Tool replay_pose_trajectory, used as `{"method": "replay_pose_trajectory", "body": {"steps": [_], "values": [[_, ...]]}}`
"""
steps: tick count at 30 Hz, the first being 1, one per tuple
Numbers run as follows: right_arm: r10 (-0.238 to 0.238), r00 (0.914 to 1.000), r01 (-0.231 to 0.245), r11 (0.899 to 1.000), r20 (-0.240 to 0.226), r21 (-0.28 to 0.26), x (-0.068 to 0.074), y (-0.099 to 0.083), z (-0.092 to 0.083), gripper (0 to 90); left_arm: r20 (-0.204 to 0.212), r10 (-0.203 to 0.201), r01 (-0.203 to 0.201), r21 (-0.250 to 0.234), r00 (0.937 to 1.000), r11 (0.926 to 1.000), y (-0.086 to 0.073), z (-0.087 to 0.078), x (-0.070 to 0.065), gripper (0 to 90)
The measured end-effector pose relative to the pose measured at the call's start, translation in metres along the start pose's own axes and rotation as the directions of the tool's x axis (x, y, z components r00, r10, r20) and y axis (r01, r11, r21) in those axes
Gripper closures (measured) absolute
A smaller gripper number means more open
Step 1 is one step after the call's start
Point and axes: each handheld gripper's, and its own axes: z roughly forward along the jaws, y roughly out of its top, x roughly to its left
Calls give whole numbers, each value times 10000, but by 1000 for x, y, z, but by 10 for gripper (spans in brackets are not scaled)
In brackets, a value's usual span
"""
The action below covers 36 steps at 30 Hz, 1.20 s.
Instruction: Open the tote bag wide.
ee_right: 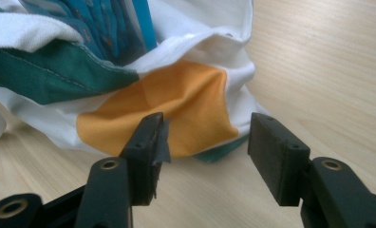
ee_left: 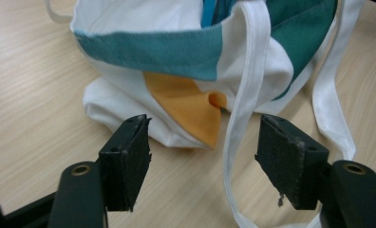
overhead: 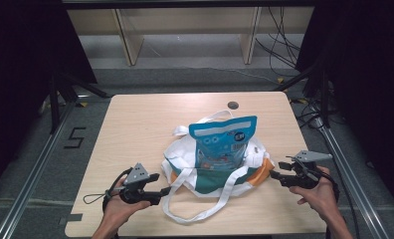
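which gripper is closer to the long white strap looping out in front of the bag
Left. The left gripper sits right beside the strap; the right gripper is off the bag's far side.

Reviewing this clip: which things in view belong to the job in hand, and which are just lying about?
In the job:
- cloth tote bag
- blue snack pouch standing in it
- left claw, open
- right claw, open

Just lying about:
- wooden shelving beyond the table
- floor cables
- dark round disc near the table's far edge
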Motion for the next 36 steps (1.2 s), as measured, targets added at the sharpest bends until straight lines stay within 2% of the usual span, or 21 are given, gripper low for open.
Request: {"method": "replay_pose_trajectory", "body": {"steps": [5, 6, 8, 10, 12, 13, 14, 15, 19, 20, 21, 22, 23, 24, 27, 28, 31, 32, 33, 34, 36], "values": [[268, 9996, -268, 9996, -26, 94, 4, -4, -3, 440, -104, -228, 227, -114, 9997, 9997, -9, -1, -4, 297], [18, 10000, -18, 10000, -5, -3, 2, -5, -3, 438, -172, -310, 307, -158, 9994, 9994, -11, -2, -4, 290], [443, 9990, -443, 9990, -1, 33, 8, -8, -6, 426, -302, -274, 273, -33, 9992, 9996, -13, -6, -4, 279], [135, 9999, -135, 9999, 13, -76, 8, -12, -5, 409, -213, -371, 368, -123, 9991, 9992, -18, -6, -6, 265], [534, 9986, -534, 9985, -40, 135, 15, -16, -5, 402, -269, -273, 270, -93, 9993, 9996, -22, -7, -7, 254], [283, 9996, -282, 9993, -53, 240, 15, -19, -5, 396, -262, -315, 309, -224, 9992, 9993, -24, -6, -8, 248], [346, 9994, -344, 9990, -68, 286, 17, -21, -5, 392, -314, -198, 197, -22, 9993, 9998, -28, -7, -7, 239], [413, 9991, -412, 9989, -25, 217, 20, -24, -4, 387, -295, -548, 546, -90, 9981, 9985, -31, -6, -9, 232], [278, 9995, -272, 9990, -167, 363, 26, -33, -4, 371, -312, -716, 716, -19, 9969, 9974, -40, -7, -15, 220], [275, 9994, -269, 9991, -210, 321, 28, -35, -3, 367, -351, -572, 572, -23, 9977, 9984, -42, -8, -15, 218], [-39, 9997, 48, 9992, -221, 402, 27, -37, -4, 361, -357, -718, 720, 67, 9968, 9974, -42, -9, -17, 215], [145, 9997, -134, 9983, -204, 561, 30, -39, -5, 355, -324, -827, 826, -48, 9960, 9966, -44, -8, -18, 209], [161, 9998, -152, 9975, -128, 688, 33, -41, -6, 348, -371, -518, 525, 171, 9980, 9985, -44, -10, -17, 198], [271, 9996, -261, 9969, -125, 736, 35, -43, -6, 343, -352, -783, 786, 55, 9963, 9969, -45, -8, -20, 185], [220, 9993, -198, 9970, -292, 742, 38, -50, -7, 339, -466, -411, 429, 375, 9981, 9984, -46, -11, -21, 172], [188, 9992, -158, 9962, -343, 860, 39, -51, -8, 334, -423, -634, 639, 109, 9971, 9979, -46, -10, -23, 166], [167, 9995, -148, 9973, -255, 722, 42, -58, -10, 329, -435, -403, 410, 156, 9982, 9990, -47, -10, -23, 162], [217, 9997, -206, 9973, -149, 702, 43, -59, -11, 329, -423, -652, 655, 59, 9970, 9978, -48, -7, -24, 163], [315, 9995, -308, 9972, -87, 676, 44, -61, -12, 329, -450, -277, 298, 460, 9986, 9985, -47, -9, -23, 164], [86, 9999, -76, 9978, -140, 665, 42, -62, -12, 329, -445, -352, 362, 213, 9984, 9991, -47, -7, -24, 164], [337, 9992, -321, 9972, -233, 673, 45, -65, -12, 329, -422, -293, 313, 473, 9987, 9984, -47, -7, -24, 164]]}}
